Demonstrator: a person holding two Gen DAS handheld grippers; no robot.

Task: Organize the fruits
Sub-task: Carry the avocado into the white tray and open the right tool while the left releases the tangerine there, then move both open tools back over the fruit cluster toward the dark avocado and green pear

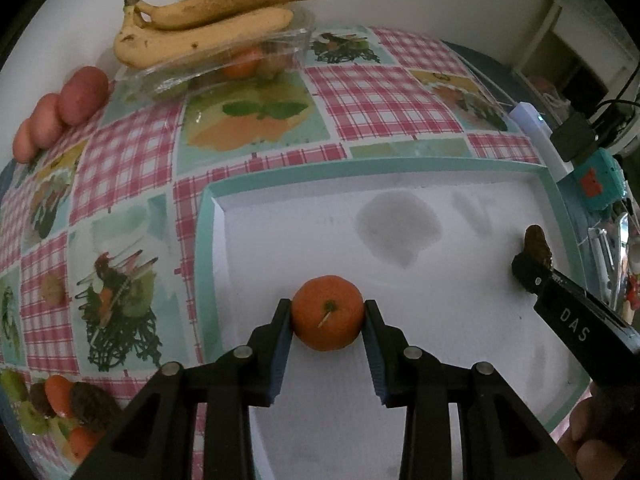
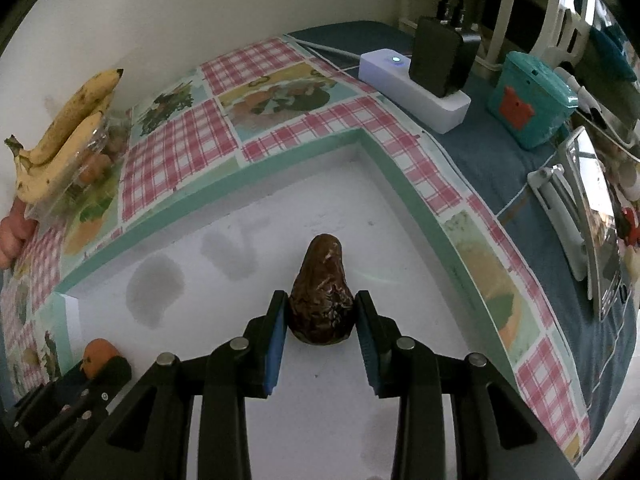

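Note:
My left gripper [image 1: 327,322] is shut on an orange tangerine [image 1: 327,312], held over the white tray [image 1: 280,240] with a teal rim. My right gripper [image 2: 321,314] is shut on a dark brown avocado [image 2: 322,296] over the same tray [image 2: 400,208]. The right gripper and avocado [image 1: 538,246] also show at the right of the left wrist view. The tangerine [image 2: 98,356] and left gripper show at the lower left of the right wrist view. Bananas [image 1: 200,20] lie on a clear plastic box [image 1: 224,64] at the back by the wall.
Reddish potatoes [image 1: 64,108] lie at the table's far left. A white power strip [image 2: 412,88] with a black adapter [image 2: 440,56], a teal box [image 2: 528,100] and a phone on a stand [image 2: 596,216] sit to the right of the checkered tablecloth.

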